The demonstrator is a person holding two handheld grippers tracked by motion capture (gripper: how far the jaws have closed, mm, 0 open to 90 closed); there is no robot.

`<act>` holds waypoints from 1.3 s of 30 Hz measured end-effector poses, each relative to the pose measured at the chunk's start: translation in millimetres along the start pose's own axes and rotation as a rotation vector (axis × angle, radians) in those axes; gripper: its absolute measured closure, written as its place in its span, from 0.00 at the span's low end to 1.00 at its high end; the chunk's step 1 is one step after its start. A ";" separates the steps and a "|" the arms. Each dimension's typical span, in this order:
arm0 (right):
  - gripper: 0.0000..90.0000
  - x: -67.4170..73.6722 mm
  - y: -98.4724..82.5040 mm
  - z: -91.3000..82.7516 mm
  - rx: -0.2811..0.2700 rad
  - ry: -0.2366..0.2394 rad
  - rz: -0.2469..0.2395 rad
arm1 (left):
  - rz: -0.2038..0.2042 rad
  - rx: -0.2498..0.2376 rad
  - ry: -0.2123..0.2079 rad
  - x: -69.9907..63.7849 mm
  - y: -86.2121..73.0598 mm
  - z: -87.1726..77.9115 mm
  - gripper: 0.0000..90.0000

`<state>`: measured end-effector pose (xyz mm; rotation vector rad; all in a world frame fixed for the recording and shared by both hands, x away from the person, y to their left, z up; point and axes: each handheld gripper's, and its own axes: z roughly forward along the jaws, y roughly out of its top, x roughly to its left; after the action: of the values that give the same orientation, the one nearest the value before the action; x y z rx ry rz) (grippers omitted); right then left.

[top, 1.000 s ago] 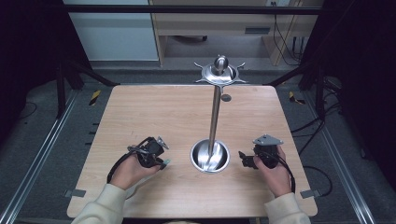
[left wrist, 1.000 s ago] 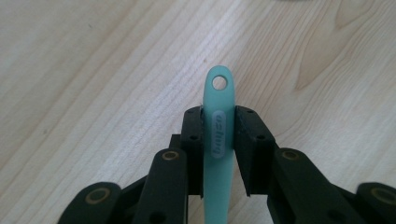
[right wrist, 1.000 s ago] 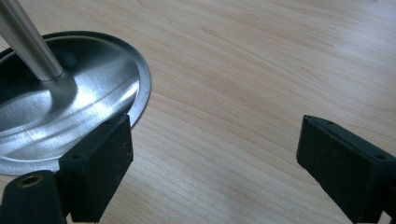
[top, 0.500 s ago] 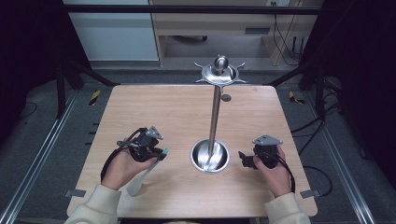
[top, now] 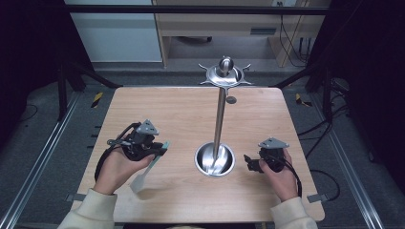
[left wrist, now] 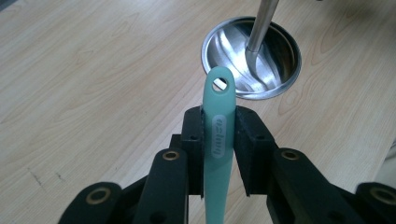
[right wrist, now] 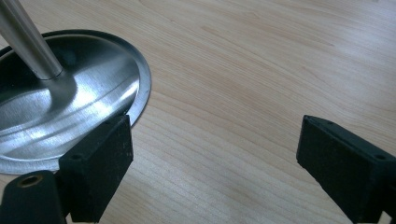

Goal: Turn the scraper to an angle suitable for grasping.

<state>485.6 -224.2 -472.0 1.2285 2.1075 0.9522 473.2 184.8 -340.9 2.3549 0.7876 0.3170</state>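
A pale teal spatula (left wrist: 218, 140) with a hanging hole at its handle end is clamped by the handle between the jaws of the left gripper (left wrist: 218, 135), its whitish blade hanging down toward the worktop. To its right stands a steel stand (top: 218, 119): a round dished base, an upright pole, and a pronged top disc.

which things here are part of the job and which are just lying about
In the job:
left gripper, shut on the teal utensil
metal stand with hooks on top
right gripper, open, beside the stand's base

Lying about:
yellow-black items on the floor
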 end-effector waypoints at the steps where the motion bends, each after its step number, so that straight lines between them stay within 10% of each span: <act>1: 0.12 -0.1 0.0 0.0 0.001 0.000 0.001 | 0.001 -0.002 0.003 0.5 1.1 -1.1 0.82; 39: 0.12 -0.7 0.1 -1.2 -0.010 0.002 0.000 | 0.067 -0.221 0.020 -24.3 56.2 -46.3 0.82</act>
<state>485.1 -225.2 -471.1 1.2235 2.1019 0.9628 461.0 157.6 -270.2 2.1760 0.6487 0.4342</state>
